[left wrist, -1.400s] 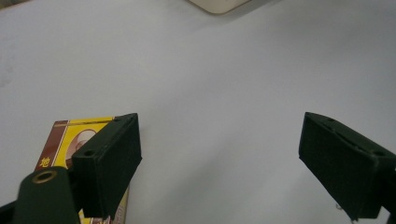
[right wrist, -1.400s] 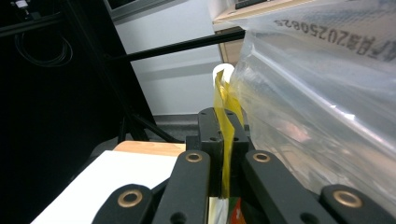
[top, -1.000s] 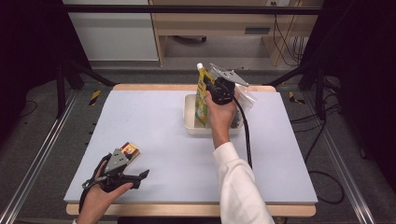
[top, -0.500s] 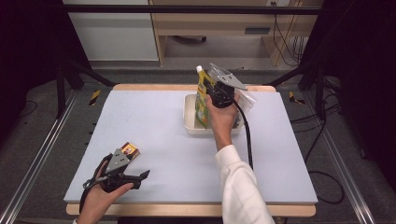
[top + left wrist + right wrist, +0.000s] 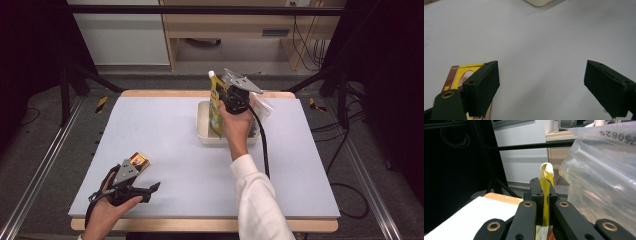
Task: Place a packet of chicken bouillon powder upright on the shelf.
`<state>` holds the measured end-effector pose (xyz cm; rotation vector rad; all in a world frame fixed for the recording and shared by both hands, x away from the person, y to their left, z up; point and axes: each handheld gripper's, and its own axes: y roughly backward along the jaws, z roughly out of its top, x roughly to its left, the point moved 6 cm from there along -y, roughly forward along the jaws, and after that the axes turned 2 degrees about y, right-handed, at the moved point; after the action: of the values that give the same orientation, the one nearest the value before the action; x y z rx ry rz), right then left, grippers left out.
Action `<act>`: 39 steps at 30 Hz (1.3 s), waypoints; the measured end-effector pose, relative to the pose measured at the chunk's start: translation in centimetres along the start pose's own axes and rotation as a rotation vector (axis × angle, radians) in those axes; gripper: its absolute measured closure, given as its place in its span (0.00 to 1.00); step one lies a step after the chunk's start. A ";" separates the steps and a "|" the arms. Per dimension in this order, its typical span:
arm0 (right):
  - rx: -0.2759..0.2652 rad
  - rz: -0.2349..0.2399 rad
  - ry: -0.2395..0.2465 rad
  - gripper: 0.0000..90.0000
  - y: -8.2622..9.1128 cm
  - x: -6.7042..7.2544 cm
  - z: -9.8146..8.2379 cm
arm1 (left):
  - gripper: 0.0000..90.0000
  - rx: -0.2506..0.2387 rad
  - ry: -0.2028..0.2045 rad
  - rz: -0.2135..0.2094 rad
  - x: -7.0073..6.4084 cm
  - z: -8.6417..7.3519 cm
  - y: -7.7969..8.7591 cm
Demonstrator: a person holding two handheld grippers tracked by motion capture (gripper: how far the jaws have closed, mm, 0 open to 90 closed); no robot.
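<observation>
Still, nothing is shifting: we are keeping the right gripper [image 5: 544, 202] clamped on the yellow pouch [image 5: 216, 102] over the tub [image 5: 204, 131], left gripper [image 5: 134, 190] gaping empty.

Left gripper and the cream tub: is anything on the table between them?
Nothing: in the high view, bare white table runs from the left gripper to the cream tub. The small yellow box lies beside that gripper.

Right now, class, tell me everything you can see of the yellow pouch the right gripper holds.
The yellow pouch is a thin, flexible, glossy packet with printed graphics and a white top corner. It hangs upright, its upper edge pinched between the shut jaws of the right gripper, its lower end inside the cream tub. A clear plastic bag stands beside it.
</observation>
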<state>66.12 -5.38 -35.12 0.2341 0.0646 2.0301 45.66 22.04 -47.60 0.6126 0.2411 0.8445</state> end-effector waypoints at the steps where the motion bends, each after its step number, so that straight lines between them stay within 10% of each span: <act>1: 0.003 0.001 0.002 1.00 0.0 0.0 0.0 | 0.14 -0.001 0.000 0.000 0.0 0.0 0.0; 21: 0.119 -0.024 0.047 1.00 -0.9 0.1 0.8 | 0.14 -0.005 0.001 0.000 0.1 0.1 0.2; 39: 0.040 0.023 0.221 1.00 -1.2 -0.4 0.1 | 0.14 -0.005 -0.003 0.002 0.1 0.1 0.1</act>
<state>67.38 -5.25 -35.22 0.0347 0.2420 2.0722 45.71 22.07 -47.44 0.6099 0.2354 0.8461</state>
